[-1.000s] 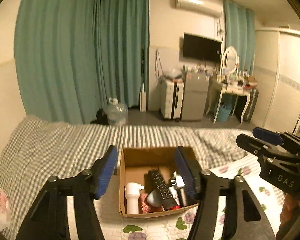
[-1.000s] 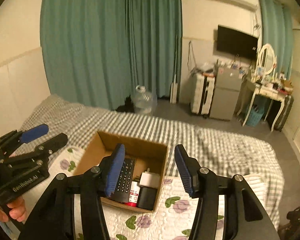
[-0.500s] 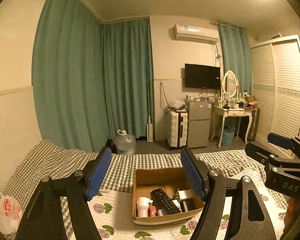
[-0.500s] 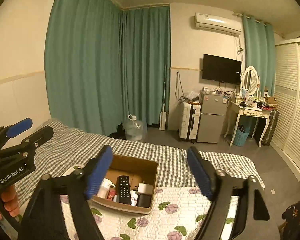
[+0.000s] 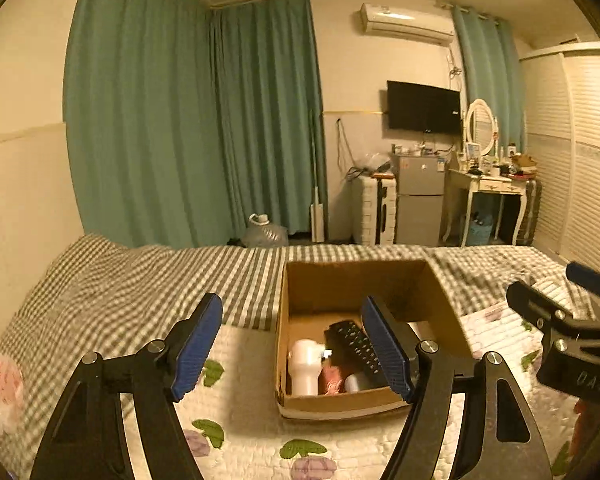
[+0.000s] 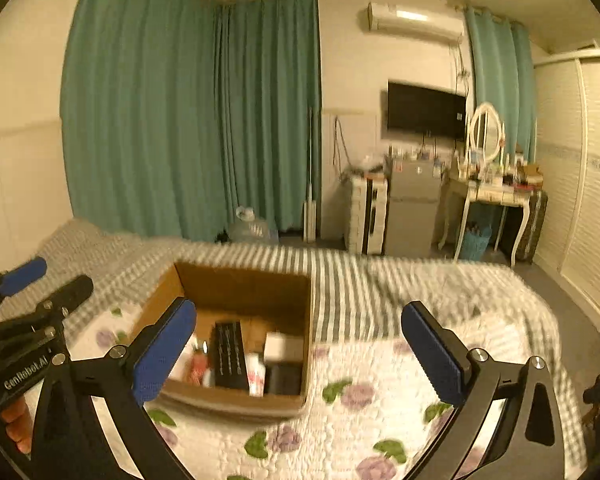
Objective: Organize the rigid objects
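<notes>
An open cardboard box stands on the bed and also shows in the right wrist view. It holds a black remote, a white bottle and other small items. In the right wrist view the remote lies beside a white block and a black item. My left gripper is open and empty, above the box's near left edge. My right gripper is open wide and empty, over the box's right side.
The bed has a flowered quilt over a grey checked cover. A plastic bag lies at the bed's left edge. Beyond the bed stand a water jug, a suitcase, a small fridge and a dressing table.
Both grippers first tilted up and drew back from the box, then tilted down toward it again. Both sets of jaws have opened wider, the right most.
</notes>
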Motion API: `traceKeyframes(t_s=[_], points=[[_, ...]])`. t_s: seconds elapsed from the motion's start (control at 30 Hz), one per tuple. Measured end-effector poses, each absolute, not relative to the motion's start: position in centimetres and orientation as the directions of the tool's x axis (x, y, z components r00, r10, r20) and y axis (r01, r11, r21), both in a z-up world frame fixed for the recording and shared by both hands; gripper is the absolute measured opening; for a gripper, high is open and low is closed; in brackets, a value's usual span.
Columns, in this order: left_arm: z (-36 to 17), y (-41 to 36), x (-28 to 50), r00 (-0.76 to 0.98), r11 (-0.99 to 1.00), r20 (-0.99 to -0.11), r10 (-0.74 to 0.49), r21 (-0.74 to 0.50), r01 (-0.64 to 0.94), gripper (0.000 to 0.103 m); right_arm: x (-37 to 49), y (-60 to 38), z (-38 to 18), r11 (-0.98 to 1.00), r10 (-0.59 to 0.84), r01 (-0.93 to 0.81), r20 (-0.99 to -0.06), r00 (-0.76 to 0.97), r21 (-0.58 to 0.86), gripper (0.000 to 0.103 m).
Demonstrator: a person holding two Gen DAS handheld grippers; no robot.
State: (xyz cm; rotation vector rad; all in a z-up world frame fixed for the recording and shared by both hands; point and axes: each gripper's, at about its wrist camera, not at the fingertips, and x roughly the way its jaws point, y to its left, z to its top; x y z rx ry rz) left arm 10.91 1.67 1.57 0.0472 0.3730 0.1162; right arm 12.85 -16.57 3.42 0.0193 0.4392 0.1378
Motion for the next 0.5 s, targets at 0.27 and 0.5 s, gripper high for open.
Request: traceKeyframes(t_s=[0.27,0.5], points=[[0.5,1.3,10.1,0.939,0.990,-0.317,0.134,0.074,-0.116,0.075,12.7,-17.1,1.5,0.994,0.108,-0.100,-0.372,0.922,0.042,0.103],[0.1,1.1,10.4,0.930,0.992,-0.348,0.120,0.077,-0.099,0.075,12.5,-17.0,1.4,0.994,0.109,-0.102,-0.383,0.918,0.037,0.103]])
